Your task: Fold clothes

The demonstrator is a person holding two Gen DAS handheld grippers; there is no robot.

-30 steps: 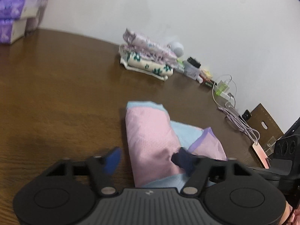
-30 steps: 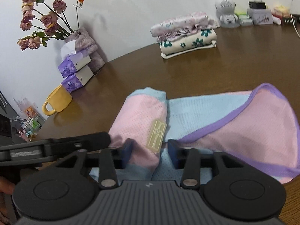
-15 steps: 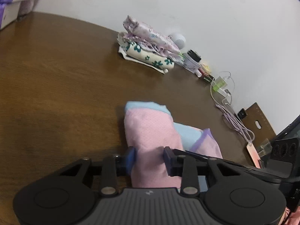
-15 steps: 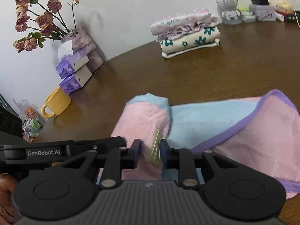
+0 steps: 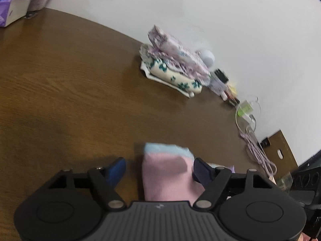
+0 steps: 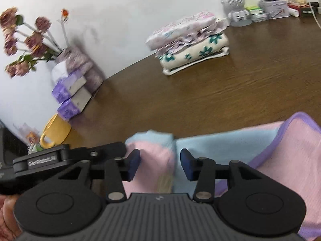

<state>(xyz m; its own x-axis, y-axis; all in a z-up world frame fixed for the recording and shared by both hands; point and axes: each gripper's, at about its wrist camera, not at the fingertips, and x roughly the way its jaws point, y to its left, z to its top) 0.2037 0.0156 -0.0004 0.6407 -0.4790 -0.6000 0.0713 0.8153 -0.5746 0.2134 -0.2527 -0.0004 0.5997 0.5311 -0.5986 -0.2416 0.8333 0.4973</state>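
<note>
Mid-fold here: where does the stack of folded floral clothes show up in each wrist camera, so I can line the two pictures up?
Left wrist view: the stack of folded floral clothes sits right of centre in the upper half, against the wall.
Right wrist view: the same stack lies in the upper right of centre, on the brown table.
Shared landmark: the white round speaker stands just right of the stack in both.
</note>
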